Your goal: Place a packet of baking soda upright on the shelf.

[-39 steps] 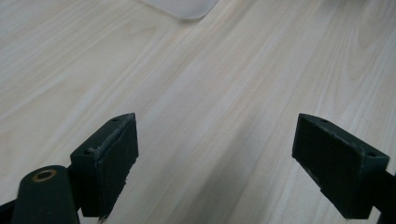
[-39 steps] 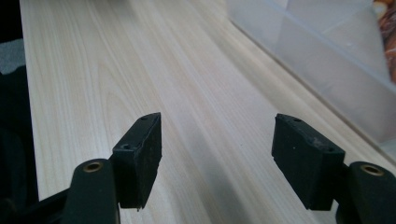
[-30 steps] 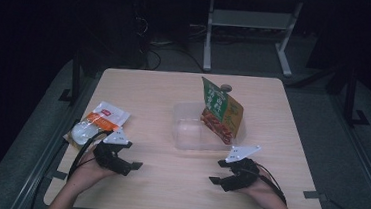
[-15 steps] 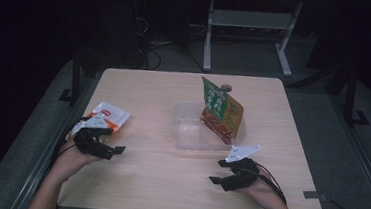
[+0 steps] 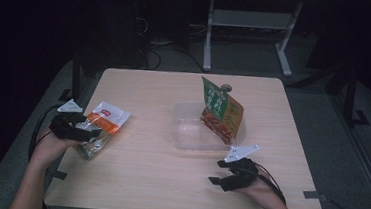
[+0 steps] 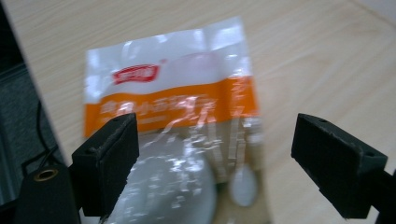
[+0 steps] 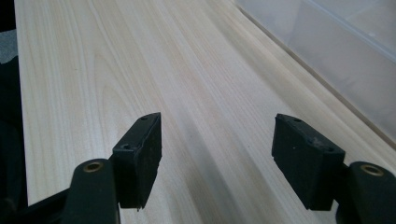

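I have the table [image 5: 167, 183] under both hands, and I place everything against the clear tub [image 5: 191, 130] near its middle. A green and orange bag [image 5: 221, 115] stands tilted in the tub's right half, leaning over its far rim. Well to the left of the tub, at the table's left edge, lies the white and orange packet [image 5: 102, 128], flat and glossy, with pale round pieces showing through its clear lower part.

My left claw [image 6: 215, 161] hangs over that packet with its jaws spread wide, one on each side of it and gripping nothing. My right claw [image 5: 228, 175] rests in front of the tub, a little to the right, jaws likewise apart over bare wood.

The risk I see is the film: it is slick and lies flat, so the jaws may skate over it or pinch just a fold and let it slip. The packet also sits at the table edge, so a nudge could push it off.
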The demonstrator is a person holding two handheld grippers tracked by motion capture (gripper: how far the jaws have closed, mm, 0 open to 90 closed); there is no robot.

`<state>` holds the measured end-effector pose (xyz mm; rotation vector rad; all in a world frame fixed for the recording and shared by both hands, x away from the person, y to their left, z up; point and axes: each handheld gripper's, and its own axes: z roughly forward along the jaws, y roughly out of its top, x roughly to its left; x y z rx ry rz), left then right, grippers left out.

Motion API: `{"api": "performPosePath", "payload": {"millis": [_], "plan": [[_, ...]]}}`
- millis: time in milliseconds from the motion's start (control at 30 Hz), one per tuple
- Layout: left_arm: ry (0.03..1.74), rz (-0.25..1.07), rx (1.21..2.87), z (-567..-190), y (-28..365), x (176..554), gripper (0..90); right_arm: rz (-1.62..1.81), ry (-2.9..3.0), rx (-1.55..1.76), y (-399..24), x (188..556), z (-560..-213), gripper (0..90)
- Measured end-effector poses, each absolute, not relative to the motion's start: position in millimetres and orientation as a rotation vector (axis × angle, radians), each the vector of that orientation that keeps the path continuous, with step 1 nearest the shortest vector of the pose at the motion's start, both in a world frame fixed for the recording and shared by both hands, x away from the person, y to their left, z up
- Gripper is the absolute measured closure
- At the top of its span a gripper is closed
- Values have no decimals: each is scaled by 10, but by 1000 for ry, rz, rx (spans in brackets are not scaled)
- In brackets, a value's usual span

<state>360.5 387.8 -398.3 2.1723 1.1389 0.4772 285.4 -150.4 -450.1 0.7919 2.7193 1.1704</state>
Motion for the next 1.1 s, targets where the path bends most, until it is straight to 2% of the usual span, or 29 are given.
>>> {"api": "performPosePath", "payload": {"millis": [333, 600, 700, 833, 933, 1067, 1100], "plan": [[1247, 478, 2168, -4254, 4166, 3921, 146, 1167, 2720, 802, -1511, 2862, -4507, 330], [1293, 373, 2135, -4491, 4229, 4092, 149, 1162, 2708, 832, -1526, 2862, -4505, 331], [1281, 306, 2092, -4543, 4268, 4068, 259, 1170, 2695, 826, -1532, 2864, -4496, 332], [1296, 259, 2040, -4592, 4293, 4056, 291, 1170, 2689, 823, -1532, 2858, -4491, 332], [1277, 266, 2078, -4569, 4280, 4044, 356, 1172, 2689, 814, -1525, 2848, -4485, 332], [1259, 277, 2100, -4533, 4254, 4006, 520, 1173, 2686, 816, -1525, 2851, -4485, 332], [1266, 272, 2087, -4529, 4253, 3998, 594, 1172, 2686, 812, -1527, 2855, -4488, 333]]}}
